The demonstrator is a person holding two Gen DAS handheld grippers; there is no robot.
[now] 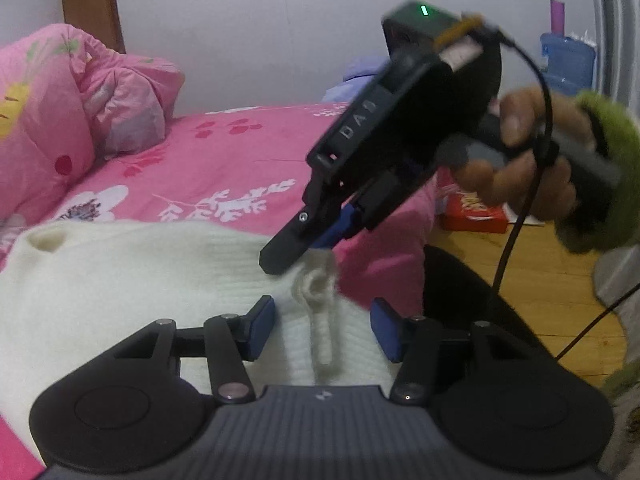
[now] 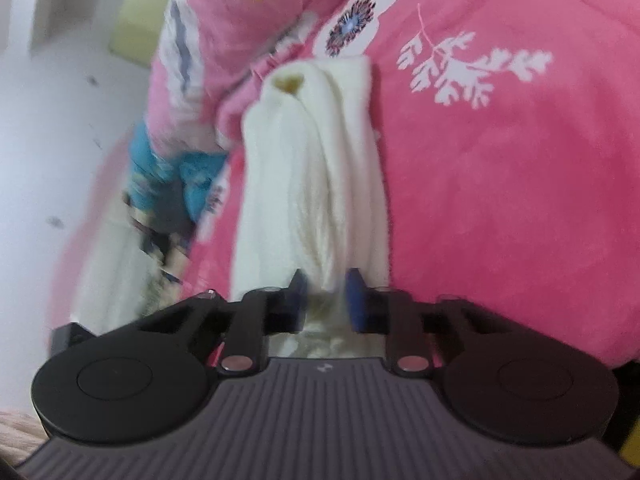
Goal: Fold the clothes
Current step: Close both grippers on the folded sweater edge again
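Observation:
A cream knit sweater (image 1: 140, 280) lies on the pink floral bed, its neck opening at the far left. My left gripper (image 1: 324, 332) hovers open over the sweater's near edge, and a raised ridge of knit runs between its blue pads without being pressed. The right gripper (image 1: 308, 250), held by a hand in a fuzzy green sleeve, pinches a bunch of that same ridge just beyond. In the right wrist view the sweater (image 2: 304, 160) stretches away in long folds from the right gripper (image 2: 328, 298), which is shut on the cream fabric.
A bunched pink quilt (image 1: 60, 112) lies at the bed's far left below a wooden headboard (image 1: 90, 0). Right of the bed there is wooden floor (image 1: 532, 280) with a red box (image 1: 472, 212) and a blue water jug (image 1: 566, 60). A black cable (image 1: 516, 232) hangs from the right gripper.

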